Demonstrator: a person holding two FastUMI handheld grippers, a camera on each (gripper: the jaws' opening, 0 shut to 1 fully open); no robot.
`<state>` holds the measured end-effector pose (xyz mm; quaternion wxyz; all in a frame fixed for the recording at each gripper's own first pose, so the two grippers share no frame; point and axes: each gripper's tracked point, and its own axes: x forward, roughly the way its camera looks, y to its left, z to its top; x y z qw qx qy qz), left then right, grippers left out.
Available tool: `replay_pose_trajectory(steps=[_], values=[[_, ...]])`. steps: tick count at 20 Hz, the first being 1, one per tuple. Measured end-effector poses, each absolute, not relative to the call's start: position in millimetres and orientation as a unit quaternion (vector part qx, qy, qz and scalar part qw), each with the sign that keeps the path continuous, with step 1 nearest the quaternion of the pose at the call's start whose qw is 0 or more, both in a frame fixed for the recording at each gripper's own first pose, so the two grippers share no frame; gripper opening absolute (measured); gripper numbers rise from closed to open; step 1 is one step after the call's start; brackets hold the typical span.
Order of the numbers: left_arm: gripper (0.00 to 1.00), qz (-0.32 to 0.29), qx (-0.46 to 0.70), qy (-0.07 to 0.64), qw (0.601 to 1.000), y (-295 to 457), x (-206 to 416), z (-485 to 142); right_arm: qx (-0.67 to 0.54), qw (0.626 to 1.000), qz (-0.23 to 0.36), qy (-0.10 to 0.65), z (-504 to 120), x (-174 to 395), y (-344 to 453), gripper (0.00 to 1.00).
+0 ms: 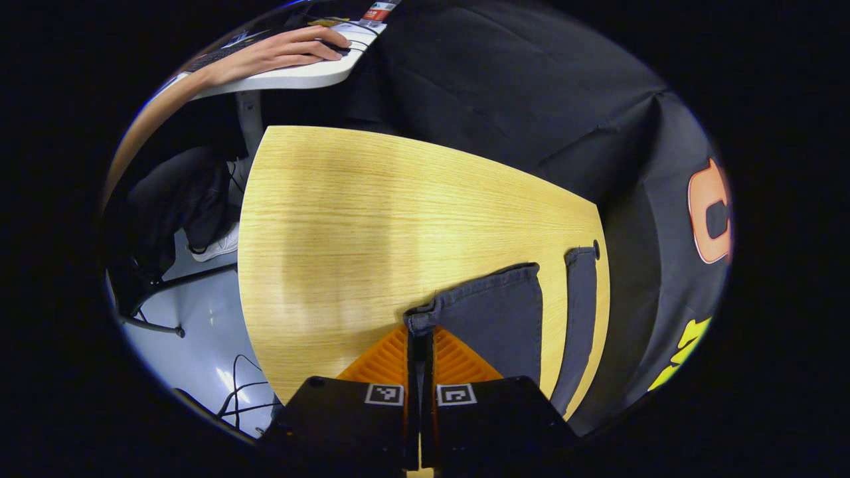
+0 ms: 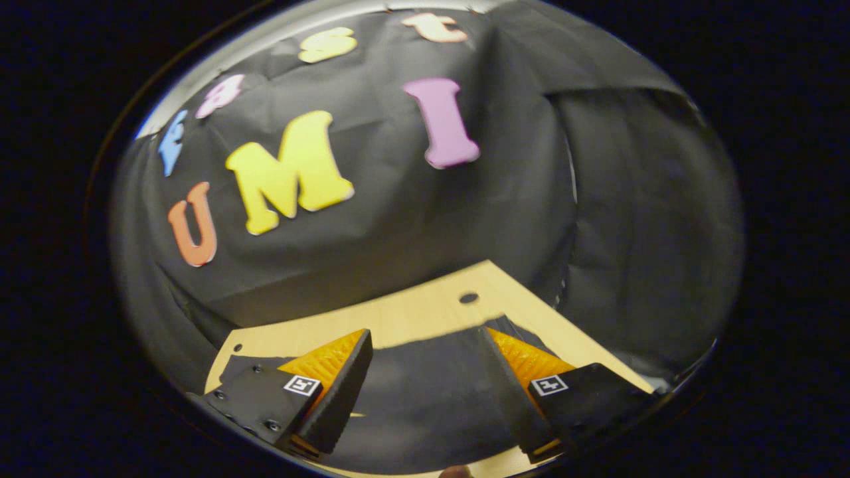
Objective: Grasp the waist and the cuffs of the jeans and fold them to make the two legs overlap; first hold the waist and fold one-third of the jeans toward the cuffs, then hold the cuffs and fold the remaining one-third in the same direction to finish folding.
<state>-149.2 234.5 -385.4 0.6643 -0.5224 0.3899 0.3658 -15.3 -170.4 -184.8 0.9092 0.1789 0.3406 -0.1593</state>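
The dark grey jeans [image 1: 498, 318] lie on the light wooden table [image 1: 372, 219], with two leg ends side by side near its right edge; the second leg [image 1: 581, 305] is a narrow strip. My left gripper [image 1: 420, 332] is shut on the hemmed corner of the nearer leg end, and the cloth bunches up between its fingers. In the right gripper view, my right gripper [image 2: 425, 335] stands open low over the jeans [image 2: 425, 392]. Dark cloth spans the gap between its fingers [image 2: 345, 372], and neither finger presses on it.
The table's left edge drops to a pale floor with cables [image 1: 239, 385] and a chair base [image 1: 153, 325]. A person's hand [image 1: 285, 50] rests on a white desk [image 1: 299, 76] at the far left. A small hole [image 2: 468, 297] marks the table corner near the black cloth wall.
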Motion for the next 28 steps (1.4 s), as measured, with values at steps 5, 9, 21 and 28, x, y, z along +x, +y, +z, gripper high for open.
replay_pose_trajectory(steps=[5, 9, 21, 28], values=[[0.04, 0.363, -0.514, 0.392, 0.671, 234.7, -147.4, -385.8, 0.315, 0.732, -0.32, 0.513, -296.4, -98.0, -247.2, 0.98], [0.04, 0.366, -0.511, 0.393, 0.672, 234.4, -146.4, -386.0, 0.347, 0.676, -0.348, 0.549, -353.3, -130.3, -263.9, 0.97], [0.04, 0.376, -0.51, 0.389, 0.669, 235.7, -145.1, -387.0, 0.361, 0.664, -0.345, 0.557, -388.2, -124.6, -264.7, 0.67], [0.04, 0.374, -0.546, 0.379, 0.647, 234.7, -142.2, -385.0, 0.426, 0.667, -0.34, 0.509, -382.5, -125.8, -269.6, 0.01]])
